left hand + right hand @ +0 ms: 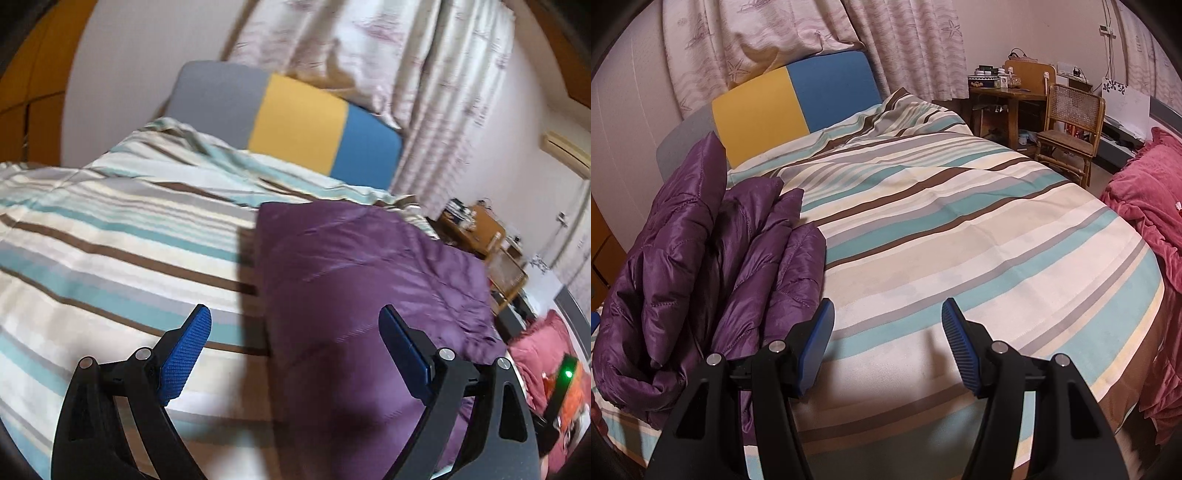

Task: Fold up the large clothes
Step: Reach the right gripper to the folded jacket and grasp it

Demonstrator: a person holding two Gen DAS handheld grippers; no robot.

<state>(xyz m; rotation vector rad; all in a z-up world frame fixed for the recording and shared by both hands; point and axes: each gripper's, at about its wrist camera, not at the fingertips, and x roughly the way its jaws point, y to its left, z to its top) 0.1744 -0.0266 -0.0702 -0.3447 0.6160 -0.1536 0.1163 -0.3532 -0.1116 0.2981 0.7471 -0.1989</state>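
A purple quilted jacket (369, 280) lies folded into a flat block on the striped bedspread (110, 229). In the right wrist view the same jacket (701, 258) sits bunched in thick folds at the left, on the striped bedspread (960, 229). My left gripper (295, 325) is open and empty, hovering over the jacket's left edge. My right gripper (888, 317) is open and empty, above bare bedspread just right of the jacket.
A grey, yellow and blue headboard (783, 99) stands behind the bed, with curtains (908, 44) beyond. A wooden desk (1008, 96) and cane chair (1071, 125) stand at the far right. A pink cloth (1145, 221) lies at the bed's right side.
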